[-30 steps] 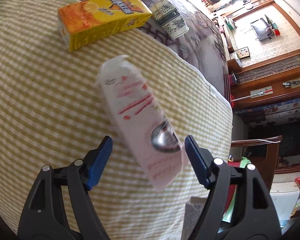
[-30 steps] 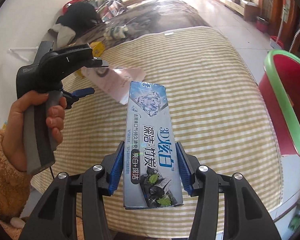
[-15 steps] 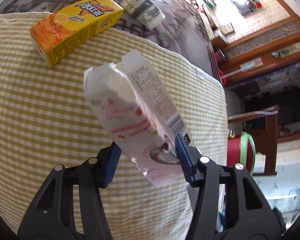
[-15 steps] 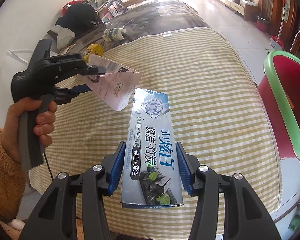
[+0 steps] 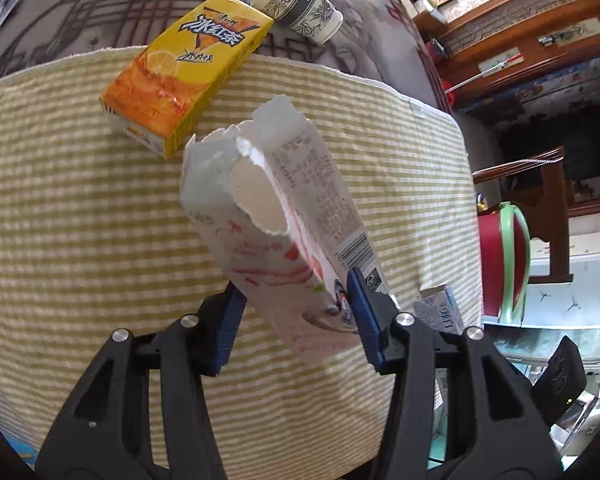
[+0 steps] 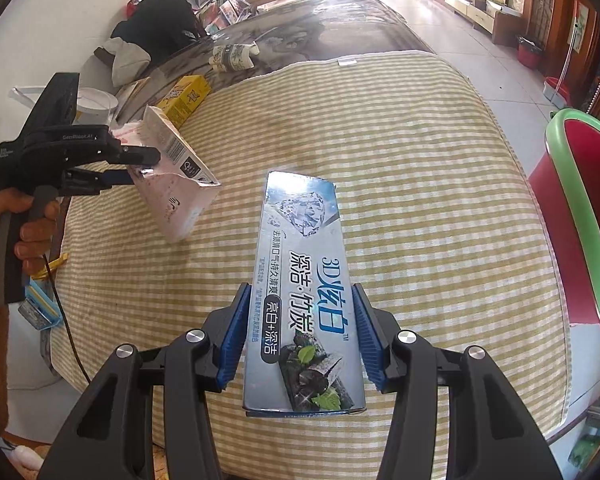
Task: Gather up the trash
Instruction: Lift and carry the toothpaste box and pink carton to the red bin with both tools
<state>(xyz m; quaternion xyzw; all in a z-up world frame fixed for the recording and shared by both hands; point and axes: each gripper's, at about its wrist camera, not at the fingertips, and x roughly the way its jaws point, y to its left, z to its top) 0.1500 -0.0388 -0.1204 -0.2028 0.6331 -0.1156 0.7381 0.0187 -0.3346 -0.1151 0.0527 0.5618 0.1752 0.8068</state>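
My left gripper [image 5: 294, 308] is shut on a torn white and pink carton [image 5: 276, 216] and holds it tilted above the checked cloth; the carton also shows in the right wrist view [image 6: 172, 184], held by the left gripper [image 6: 132, 164]. My right gripper [image 6: 300, 336] is shut on a silver and blue toothpaste box [image 6: 300, 292], held above the cloth. A yellow juice carton [image 5: 184, 72] lies on the cloth's far edge. A patterned paper cup [image 5: 300, 12] lies on its side behind it. A red bin with a green rim [image 6: 580, 208] stands at the right.
The yellow-checked cloth [image 6: 420, 160] covers the near half of the table; the dark patterned tabletop [image 6: 320, 36] shows beyond. Clutter and a dark bag [image 6: 156, 32] sit at the far left end. Tiled floor and wooden furniture [image 6: 476, 12] lie to the right.
My left gripper closed on the white and pink carton and lifted it off the cloth, tilting it up. The right gripper kept holding the toothpaste box, nearly still.
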